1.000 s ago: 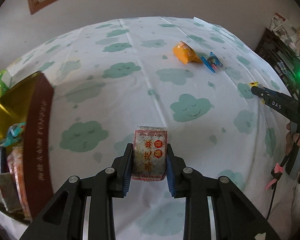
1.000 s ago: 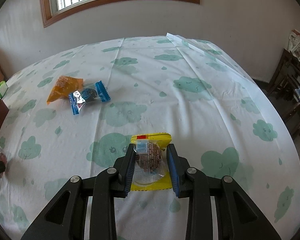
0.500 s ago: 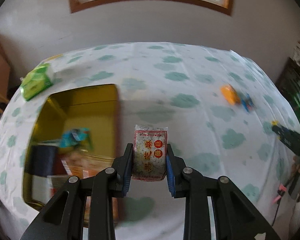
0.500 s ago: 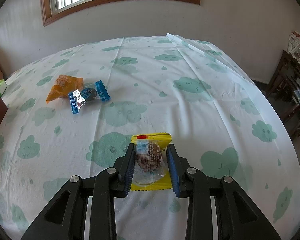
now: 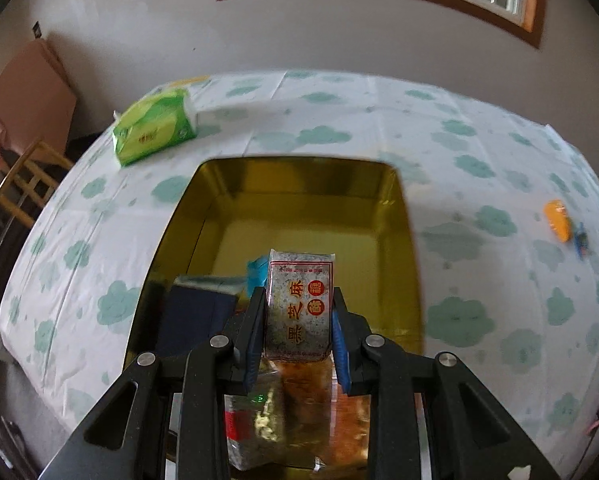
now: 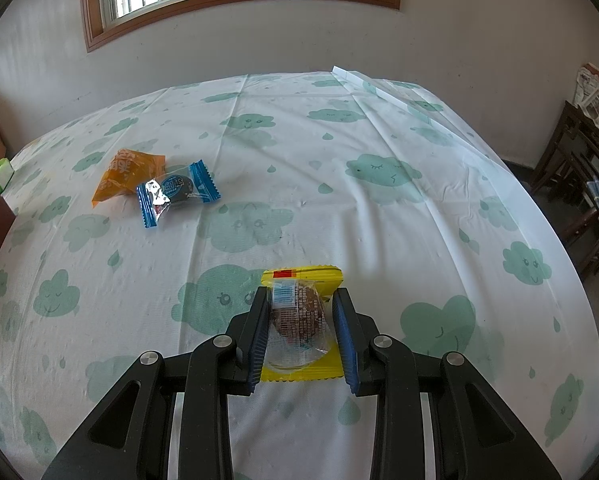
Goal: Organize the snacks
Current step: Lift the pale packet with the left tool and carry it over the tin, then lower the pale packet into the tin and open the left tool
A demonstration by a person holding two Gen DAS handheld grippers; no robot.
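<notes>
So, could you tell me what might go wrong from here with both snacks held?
The sesame cake hangs over packets already heaped in the gold tin; dropped here, it may land askew on top. The yellow-wrapped pastry is pinched across its loose clear wrapper, so it could slip or get crushed.

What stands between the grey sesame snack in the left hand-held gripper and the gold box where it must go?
Nothing visible. The grey sesame snack is held over the open gold box. Other snacks fill the near end, but the far floor is bare.
</notes>
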